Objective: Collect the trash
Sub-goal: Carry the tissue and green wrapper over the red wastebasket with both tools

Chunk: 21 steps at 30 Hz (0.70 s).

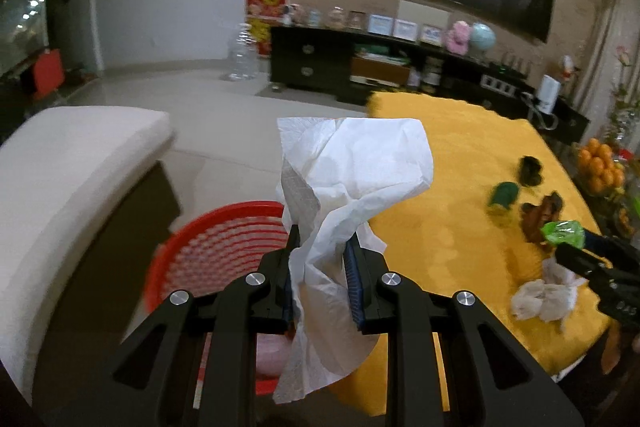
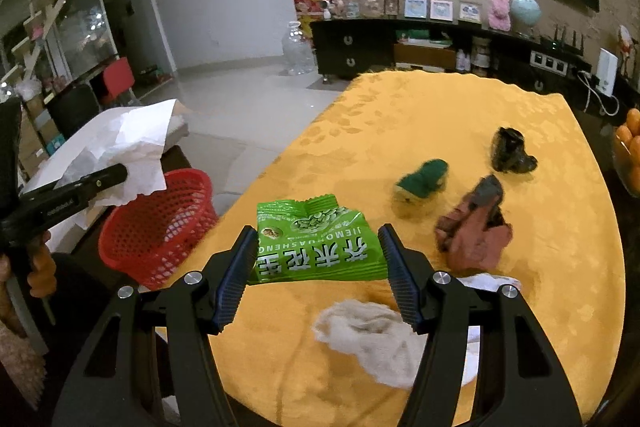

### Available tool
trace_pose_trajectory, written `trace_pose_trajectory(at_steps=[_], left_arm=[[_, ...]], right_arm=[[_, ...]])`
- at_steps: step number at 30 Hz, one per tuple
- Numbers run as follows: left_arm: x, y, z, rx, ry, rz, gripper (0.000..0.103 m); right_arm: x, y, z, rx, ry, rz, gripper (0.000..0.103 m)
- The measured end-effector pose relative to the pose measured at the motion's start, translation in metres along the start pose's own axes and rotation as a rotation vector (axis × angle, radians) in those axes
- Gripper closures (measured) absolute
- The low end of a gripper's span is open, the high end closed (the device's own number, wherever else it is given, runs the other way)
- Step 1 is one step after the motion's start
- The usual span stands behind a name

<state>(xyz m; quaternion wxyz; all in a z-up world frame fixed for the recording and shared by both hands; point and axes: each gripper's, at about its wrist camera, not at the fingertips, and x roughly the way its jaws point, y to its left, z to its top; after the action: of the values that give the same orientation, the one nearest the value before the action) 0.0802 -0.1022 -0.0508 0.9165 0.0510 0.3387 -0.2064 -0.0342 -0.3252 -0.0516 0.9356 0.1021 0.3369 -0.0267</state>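
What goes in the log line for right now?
left gripper: shut on white tissue, above red basket | right gripper: shut on green snack packet

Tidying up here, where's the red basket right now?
The red basket sits low beside the yellow table's left edge in the right wrist view, just below the tissue.
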Motion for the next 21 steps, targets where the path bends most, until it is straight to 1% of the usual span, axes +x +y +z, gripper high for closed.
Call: trace_pose_trajectory(at_steps=[4, 10, 21], left_arm=[[-0.006, 0.023, -0.001, -0.04, -0.004, 0.041, 0.083], [-0.002, 0.046, -0.005, -0.087, 0.02, 0.091, 0.083], [0.018, 0.074, -0.017, -0.172, 0.108, 0.115, 0.083]], right_arm=[[0.003, 0.016, 0.007, -0.016, -0.001, 0.017, 0.043], [0.018, 0.045, 0.018, -0.042, 0.017, 0.065, 0.043], [0.068, 0.102, 0.031, -0.096, 0.086, 0.158, 0.043]])
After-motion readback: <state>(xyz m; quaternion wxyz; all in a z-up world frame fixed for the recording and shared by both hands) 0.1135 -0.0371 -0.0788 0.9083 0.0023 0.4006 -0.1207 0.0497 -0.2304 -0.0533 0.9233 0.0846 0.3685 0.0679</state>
